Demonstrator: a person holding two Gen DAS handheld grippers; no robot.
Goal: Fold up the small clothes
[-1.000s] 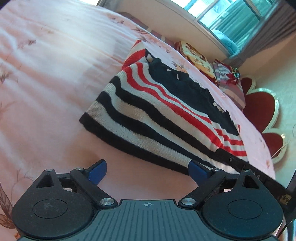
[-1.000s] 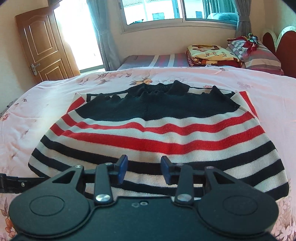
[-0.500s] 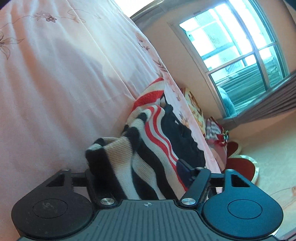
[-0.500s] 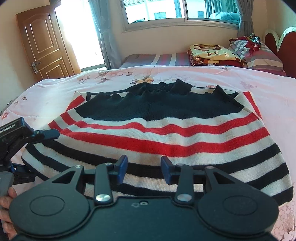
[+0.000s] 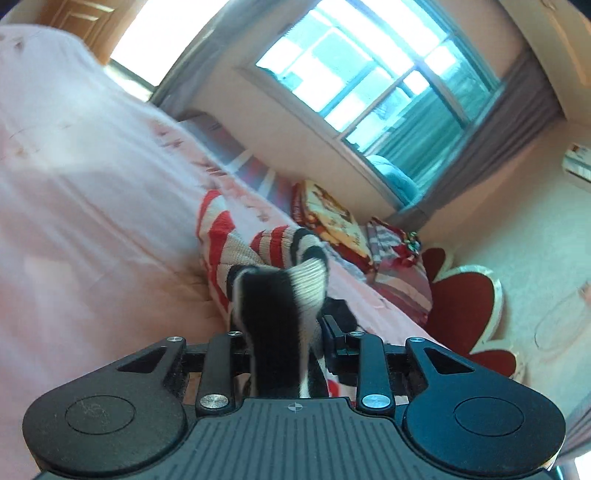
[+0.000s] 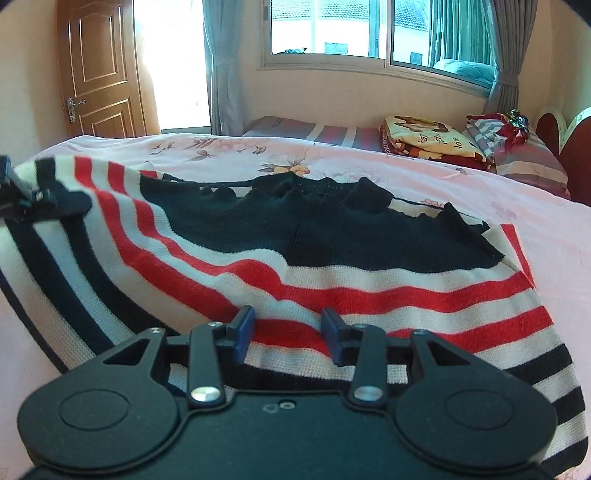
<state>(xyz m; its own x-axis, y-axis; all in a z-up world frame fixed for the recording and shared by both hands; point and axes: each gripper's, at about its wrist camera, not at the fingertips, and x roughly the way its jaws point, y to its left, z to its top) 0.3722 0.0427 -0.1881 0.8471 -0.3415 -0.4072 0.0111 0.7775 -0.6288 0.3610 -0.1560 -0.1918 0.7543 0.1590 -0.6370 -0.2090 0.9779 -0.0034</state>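
Jaws of the left gripper (image 5: 282,328) have just been closing and now clamp a bunched corner of the striped sweater (image 6: 295,266), lifting it off the pink bedsheet (image 6: 535,214). Right gripper (image 6: 288,334) jaws part-open, nothing pinched, poised over the sweater's near hem. Sweater otherwise spread flat on the bed. Beyond: folded blankets (image 6: 428,140), window (image 6: 369,29), wooden door (image 6: 99,70).

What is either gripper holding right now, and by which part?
The left gripper, whose jaws have just been closing, pinches the striped sweater by its lower left hem corner. The right gripper holds nothing.
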